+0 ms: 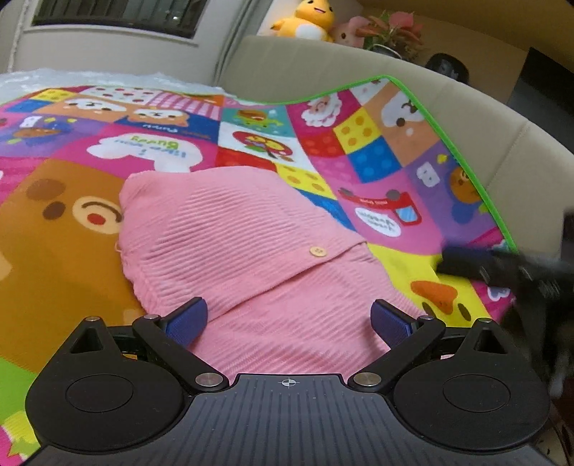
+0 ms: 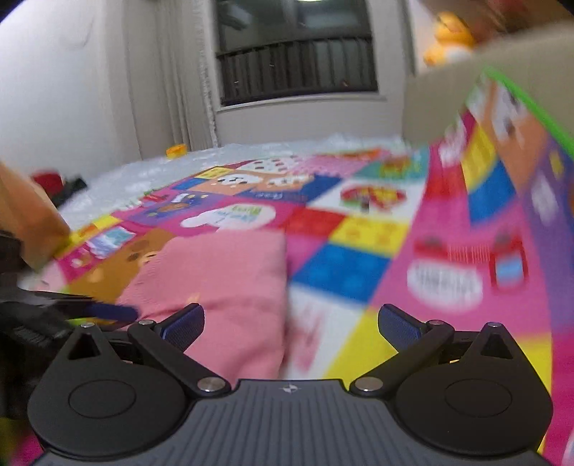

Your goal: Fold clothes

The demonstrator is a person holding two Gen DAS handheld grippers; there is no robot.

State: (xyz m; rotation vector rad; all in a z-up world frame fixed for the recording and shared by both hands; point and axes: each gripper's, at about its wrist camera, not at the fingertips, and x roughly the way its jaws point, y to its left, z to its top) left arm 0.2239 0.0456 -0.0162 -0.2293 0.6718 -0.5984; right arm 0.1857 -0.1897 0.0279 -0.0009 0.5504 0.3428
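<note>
Pink ribbed knit made up the garment [image 1: 251, 251], which lay folded on a bright cartoon-print play mat [image 1: 71, 222] directly ahead of the left gripper [image 1: 288, 319]. That gripper's blue-padded fingers [image 1: 188, 321] stood wide apart, holding nothing, with the garment's near edge lying between and beneath them. A single pale button [image 1: 316, 251] sat on the folded flap, ahead of the gripper and slightly to its right. To the far right of the left gripper, the blurred black right gripper [image 1: 502, 267] hung over the mat, apart from the garment. Beyond the mat ran a beige sofa back [image 1: 466, 118] with a yellow plush toy [image 1: 308, 19] on top.

In the right wrist view, heavily blurred, the right gripper [image 2: 290, 324] was likewise spread open and empty. The garment [image 2: 222, 279] lay ahead and to its left, partly under the left finger. The other gripper's blue fingertip [image 2: 111, 312] showed at far left. The mat [image 2: 448, 233] rose against the sofa to the right.
</note>
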